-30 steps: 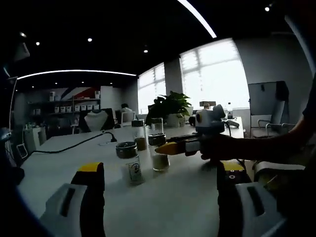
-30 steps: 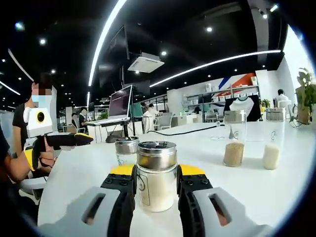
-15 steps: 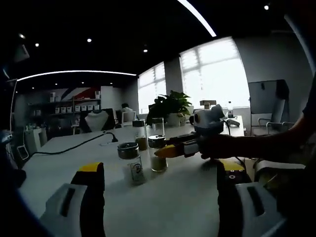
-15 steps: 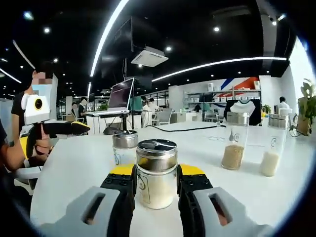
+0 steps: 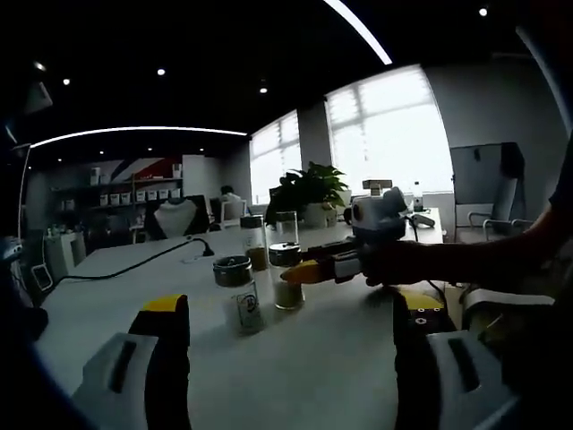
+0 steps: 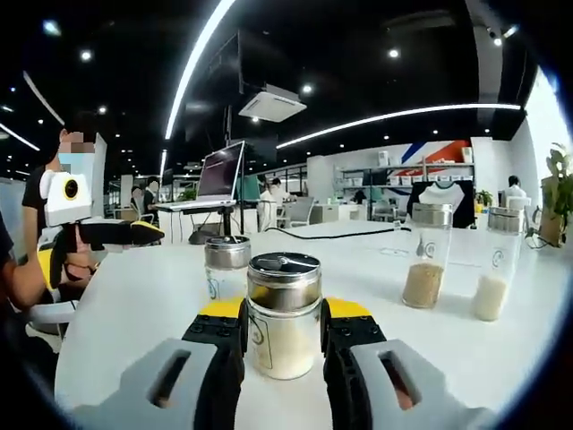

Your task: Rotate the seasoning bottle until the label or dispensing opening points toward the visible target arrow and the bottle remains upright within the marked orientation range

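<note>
The seasoning bottle (image 6: 284,318), clear glass with a pale filling and a perforated metal lid, stands upright on the white table (image 6: 134,296). My right gripper (image 6: 282,333) is shut on it, a jaw pressed to each side. In the left gripper view the same bottle (image 5: 286,279) stands mid-table with the right gripper (image 5: 345,260) reaching in from the right. My left gripper (image 5: 291,309) is open low over the table (image 5: 313,367), short of the bottles, with nothing between its jaws. That left gripper (image 6: 98,231) is also at the left of the right gripper view.
A second short metal-lidded bottle (image 6: 226,266) (image 5: 237,296) stands close beside the held one. Two taller bottles (image 6: 427,255) (image 6: 494,264) stand further off. A potted plant (image 5: 309,193) and a black cable (image 5: 134,262) lie at the far side. A person sits by the table's edge.
The right gripper view has shifted slightly over the last second, so that hand moved a little. The bottle stays gripped and upright; the left gripper has not moved.
</note>
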A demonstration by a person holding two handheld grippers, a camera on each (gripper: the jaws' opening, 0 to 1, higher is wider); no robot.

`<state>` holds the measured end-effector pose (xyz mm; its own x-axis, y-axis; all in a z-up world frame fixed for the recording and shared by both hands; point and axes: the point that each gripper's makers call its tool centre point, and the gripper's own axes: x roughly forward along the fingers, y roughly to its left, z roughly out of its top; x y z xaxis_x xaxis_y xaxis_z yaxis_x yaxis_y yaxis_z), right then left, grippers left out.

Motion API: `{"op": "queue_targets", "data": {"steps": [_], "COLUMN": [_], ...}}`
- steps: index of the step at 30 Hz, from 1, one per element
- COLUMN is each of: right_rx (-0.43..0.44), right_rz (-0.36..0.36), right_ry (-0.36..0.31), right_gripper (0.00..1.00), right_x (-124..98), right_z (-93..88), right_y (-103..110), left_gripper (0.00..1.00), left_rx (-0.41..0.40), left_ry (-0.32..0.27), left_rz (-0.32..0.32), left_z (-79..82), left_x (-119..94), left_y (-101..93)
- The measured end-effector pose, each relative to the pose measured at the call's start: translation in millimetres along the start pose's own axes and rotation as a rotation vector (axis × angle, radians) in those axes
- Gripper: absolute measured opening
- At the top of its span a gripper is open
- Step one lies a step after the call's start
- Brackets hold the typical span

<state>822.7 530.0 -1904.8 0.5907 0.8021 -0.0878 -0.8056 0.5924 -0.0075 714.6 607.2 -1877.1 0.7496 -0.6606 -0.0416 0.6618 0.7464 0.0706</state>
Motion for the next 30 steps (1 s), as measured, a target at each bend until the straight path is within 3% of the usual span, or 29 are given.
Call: {"op": "queue_targets", "data": {"steps": [27, 30], "right_rx": [0.009, 0.038], "right_rz": [0.006, -0.004], "right_ry": [0.011, -0.033], "right_gripper": [0.31, 0.34], "right_x": [0.4, -2.0], "right_z": [-0.5, 10.6], "right_y": [-0.7, -3.1], "left_gripper": [1.00, 1.00], "left_rx": [0.002, 0.003], "left_ry": [0.004, 0.004], "left_rz": [0.000, 0.002], "left_z": [-1.2, -0.8], "left_x": [0.5, 0.2], "left_y": [1.3, 2.2]}}
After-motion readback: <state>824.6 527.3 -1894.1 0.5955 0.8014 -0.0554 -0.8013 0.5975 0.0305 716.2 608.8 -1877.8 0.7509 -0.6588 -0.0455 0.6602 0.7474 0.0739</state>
